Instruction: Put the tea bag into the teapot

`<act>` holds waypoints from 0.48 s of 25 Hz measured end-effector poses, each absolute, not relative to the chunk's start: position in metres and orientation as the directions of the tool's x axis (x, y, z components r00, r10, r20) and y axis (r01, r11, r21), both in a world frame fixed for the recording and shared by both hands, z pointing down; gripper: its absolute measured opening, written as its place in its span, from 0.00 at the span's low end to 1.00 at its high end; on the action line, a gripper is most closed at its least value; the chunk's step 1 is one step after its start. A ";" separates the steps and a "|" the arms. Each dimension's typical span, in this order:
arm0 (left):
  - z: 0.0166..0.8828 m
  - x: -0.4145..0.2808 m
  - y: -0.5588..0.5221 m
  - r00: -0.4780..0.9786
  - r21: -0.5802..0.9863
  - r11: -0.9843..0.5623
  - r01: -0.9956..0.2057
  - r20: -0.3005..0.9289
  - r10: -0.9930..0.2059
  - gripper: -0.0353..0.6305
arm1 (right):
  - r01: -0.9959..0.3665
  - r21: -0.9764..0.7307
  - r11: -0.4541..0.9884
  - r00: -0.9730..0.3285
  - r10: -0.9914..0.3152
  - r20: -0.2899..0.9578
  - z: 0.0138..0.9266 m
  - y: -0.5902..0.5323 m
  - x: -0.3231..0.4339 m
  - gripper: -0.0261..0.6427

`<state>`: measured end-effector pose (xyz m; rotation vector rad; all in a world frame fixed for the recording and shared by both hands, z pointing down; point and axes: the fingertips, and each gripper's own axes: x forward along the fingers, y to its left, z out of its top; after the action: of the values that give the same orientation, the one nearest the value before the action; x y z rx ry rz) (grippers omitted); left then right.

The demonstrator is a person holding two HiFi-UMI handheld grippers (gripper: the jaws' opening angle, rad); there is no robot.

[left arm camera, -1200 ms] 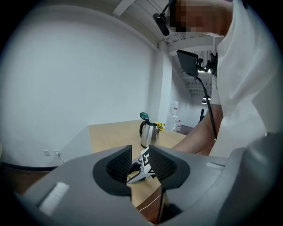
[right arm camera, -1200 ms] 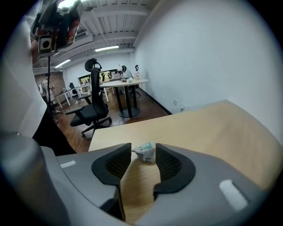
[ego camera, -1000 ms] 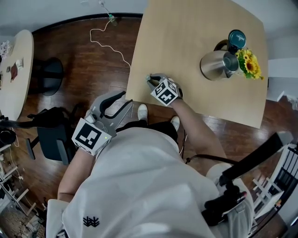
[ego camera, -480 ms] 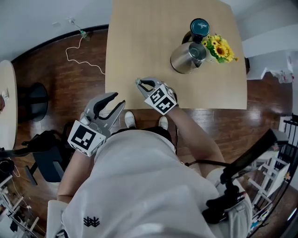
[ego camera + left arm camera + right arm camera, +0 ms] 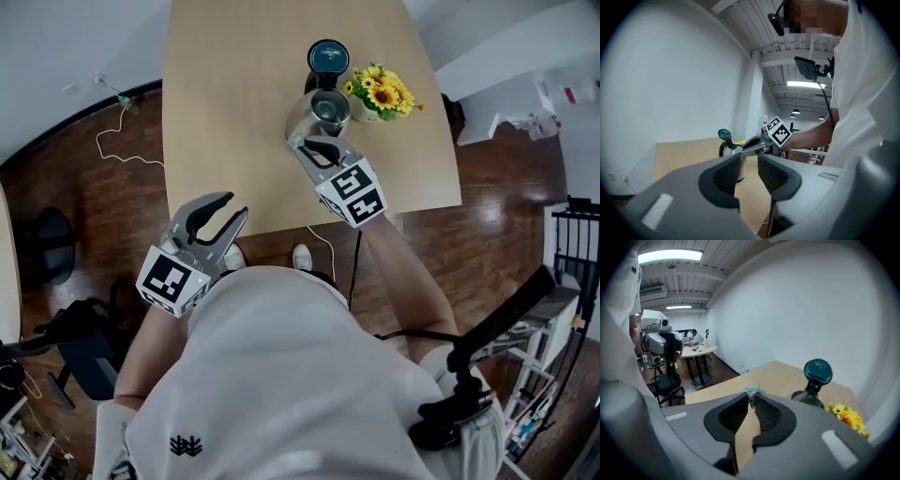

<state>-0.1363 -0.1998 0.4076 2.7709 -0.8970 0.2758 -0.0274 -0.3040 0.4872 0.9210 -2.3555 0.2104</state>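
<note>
A steel teapot (image 5: 319, 111) stands on the wooden table (image 5: 225, 84), its teal lid (image 5: 328, 55) raised behind it. My right gripper (image 5: 299, 143) reaches over the table to the teapot's near left side. Its jaws are shut on a small green and white tea bag (image 5: 751, 390) that shows at their tips. In the right gripper view the teapot (image 5: 809, 398) sits just right of the right gripper (image 5: 751, 397). My left gripper (image 5: 234, 207) hangs open and empty at the table's near edge; in its own view the left gripper (image 5: 749, 162) points toward the teapot (image 5: 726, 149).
A small bunch of yellow flowers (image 5: 380, 89) stands right of the teapot. A white cable (image 5: 117, 141) lies on the dark wood floor to the left. A round table (image 5: 696, 350) and a black chair (image 5: 665, 380) stand further off.
My right gripper has travelled from the table's near edge across to the teapot, its jaws shut on the tea bag. The left gripper has stayed by the near edge.
</note>
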 end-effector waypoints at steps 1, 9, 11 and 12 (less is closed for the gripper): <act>0.407 -0.130 -0.201 0.799 0.147 -0.793 -0.592 0.239 -0.552 0.20 | -0.675 0.079 0.733 -0.569 -0.586 0.578 0.482 -0.312 -0.014 0.10; 0.405 -0.109 -0.203 0.790 0.147 -0.783 -0.605 0.239 -0.565 0.20 | -0.735 0.164 0.658 -0.474 -0.671 0.571 0.469 -0.368 0.054 0.10; 0.407 -0.110 -0.201 0.781 0.144 -0.775 -0.615 0.249 -0.573 0.20 | -0.737 0.169 0.654 -0.463 -0.671 0.579 0.473 -0.375 0.060 0.10; 0.407 -0.111 -0.201 0.777 0.144 -0.771 -0.620 0.251 -0.577 0.20 | -0.736 0.172 0.655 -0.459 -0.669 0.585 0.476 -0.378 0.061 0.10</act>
<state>-0.1111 -0.2008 0.4066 2.7515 -0.9394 0.2837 0.0613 -0.3782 0.4764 1.0838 -2.2426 0.1386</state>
